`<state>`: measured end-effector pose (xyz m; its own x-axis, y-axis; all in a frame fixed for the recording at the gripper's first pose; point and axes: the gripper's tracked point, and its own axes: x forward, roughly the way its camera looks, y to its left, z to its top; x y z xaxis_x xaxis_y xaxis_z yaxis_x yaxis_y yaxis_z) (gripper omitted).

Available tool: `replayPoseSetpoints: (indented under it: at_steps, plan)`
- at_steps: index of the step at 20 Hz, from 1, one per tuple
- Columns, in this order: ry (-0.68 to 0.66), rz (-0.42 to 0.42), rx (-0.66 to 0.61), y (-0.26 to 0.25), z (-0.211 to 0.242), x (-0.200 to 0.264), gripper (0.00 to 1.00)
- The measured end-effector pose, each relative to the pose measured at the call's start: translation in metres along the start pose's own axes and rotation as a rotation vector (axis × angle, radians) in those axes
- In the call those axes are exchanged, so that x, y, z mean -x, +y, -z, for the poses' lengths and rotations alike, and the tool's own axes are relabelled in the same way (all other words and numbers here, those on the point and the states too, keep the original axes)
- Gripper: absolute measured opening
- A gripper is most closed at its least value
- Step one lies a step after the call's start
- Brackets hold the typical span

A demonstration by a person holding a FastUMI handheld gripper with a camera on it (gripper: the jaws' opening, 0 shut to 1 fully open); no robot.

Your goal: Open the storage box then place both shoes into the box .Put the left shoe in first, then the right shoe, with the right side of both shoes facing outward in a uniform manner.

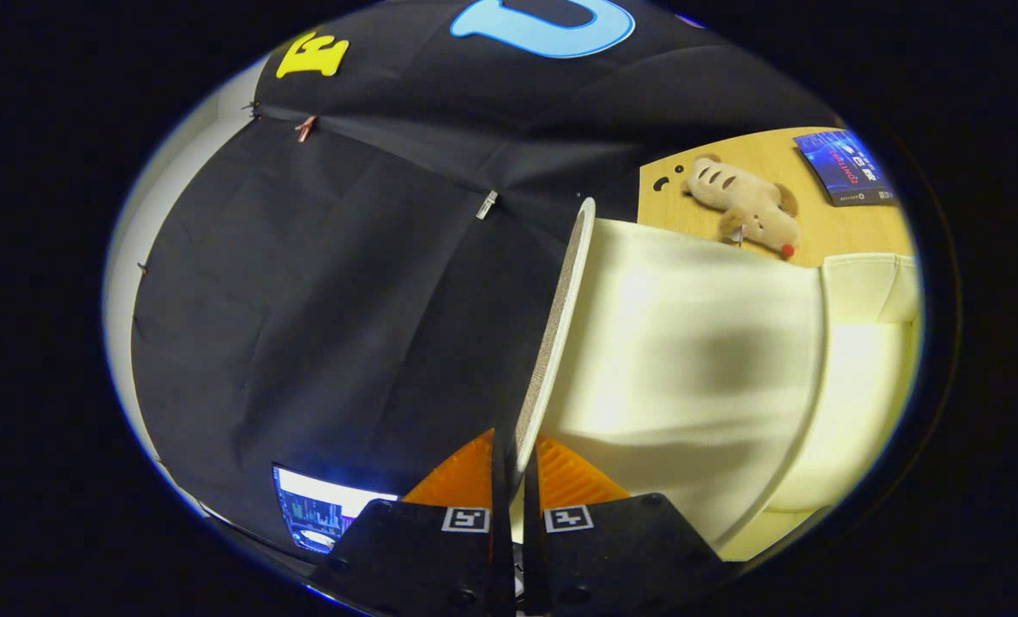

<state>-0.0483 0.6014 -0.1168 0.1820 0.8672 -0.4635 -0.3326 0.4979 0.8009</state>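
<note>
A cream-white shoe (689, 360) looms close in front of me, lifted off the table and turned on its side. Its grey textured sole (556, 343) faces the booth's black wall, and the smooth upper with a curved seam faces the other way. My gripper (513, 480) is shut on the shoe, with one finger on the sole side and one on the upper side, pinching the thin edge. I cannot tell which shoe of the pair it is.
Beyond the shoe lies a light wooden table (826, 231) with a beige plush toy (749, 206) and a blue book (847, 167) on it. A lit screen (320, 510) glows low beside the fingers, under the black cloth wall.
</note>
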Motion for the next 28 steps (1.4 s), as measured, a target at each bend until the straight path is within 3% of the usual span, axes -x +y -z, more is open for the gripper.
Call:
replayPoseSetpoints:
  at_steps: [2, 4, 9, 13, 19, 24, 28]
  plan:
    - [0.023, 0.007, 0.006, 0.000, 0.007, -0.008, 0.09]
    - [0.031, 0.031, 0.041, -0.009, 0.007, -0.004, 0.15]
    - [-0.049, 0.147, 0.219, -0.054, -0.016, 0.060, 0.97]
    - [-0.147, 0.347, 0.361, -0.131, -0.044, 0.156, 0.98]
    - [-0.209, 0.648, 0.387, -0.268, -0.049, 0.288, 0.98]
    - [-0.175, 0.773, 0.304, -0.359, -0.033, 0.347, 0.99]
    - [-0.126, 0.811, 0.263, -0.411, -0.020, 0.370, 0.99]
